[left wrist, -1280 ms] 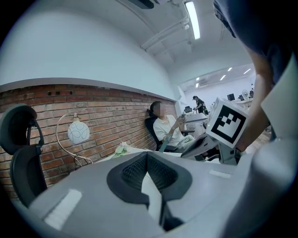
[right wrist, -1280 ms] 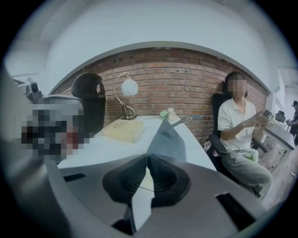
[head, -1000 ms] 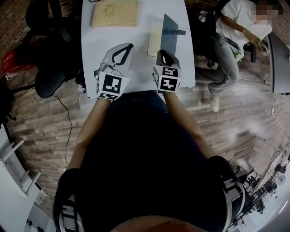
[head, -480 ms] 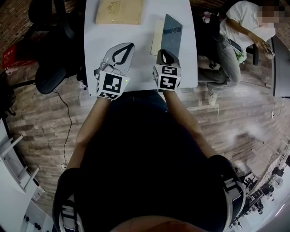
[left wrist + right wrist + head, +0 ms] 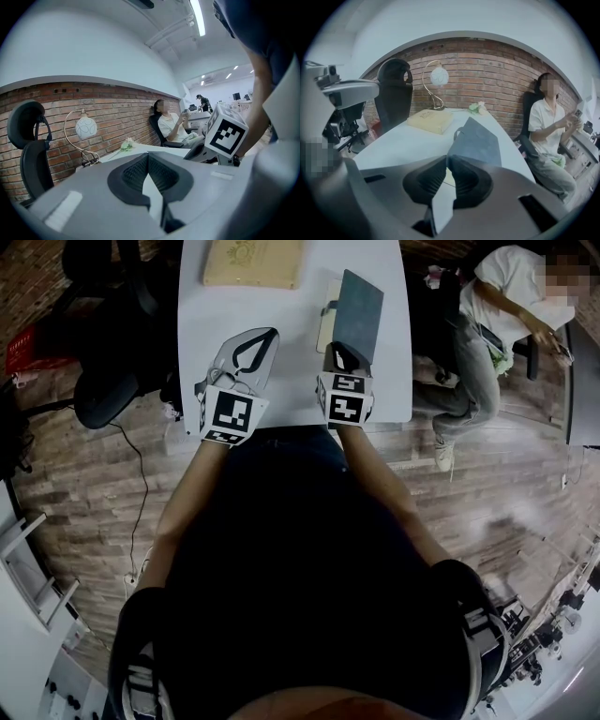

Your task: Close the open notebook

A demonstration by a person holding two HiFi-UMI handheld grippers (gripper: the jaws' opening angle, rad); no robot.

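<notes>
Now, notebook (image 5: 327, 311) half shut on table (image 5: 272, 296)
Right gripper (image 5: 339, 347) pinches its tilted cover (image 5: 359, 302), top centre; left gripper (image 5: 269, 335) pressed together, empty

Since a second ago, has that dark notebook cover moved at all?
Yes. In the head view the dark cover has swung left over the pale page, which lies still on the table; less page shows.

There was one white table (image 5: 281, 343), one dark slate-blue notebook (image 5: 359, 304), one flat tan box (image 5: 253, 261) and one curved metal lamp with a white globe (image 5: 439, 77). Two grey tools were counted, the left tool (image 5: 265, 337) and the right tool (image 5: 339, 349). There were also two black office chairs (image 5: 396, 93) (image 5: 528, 112) and one seated person (image 5: 546, 122).
</notes>
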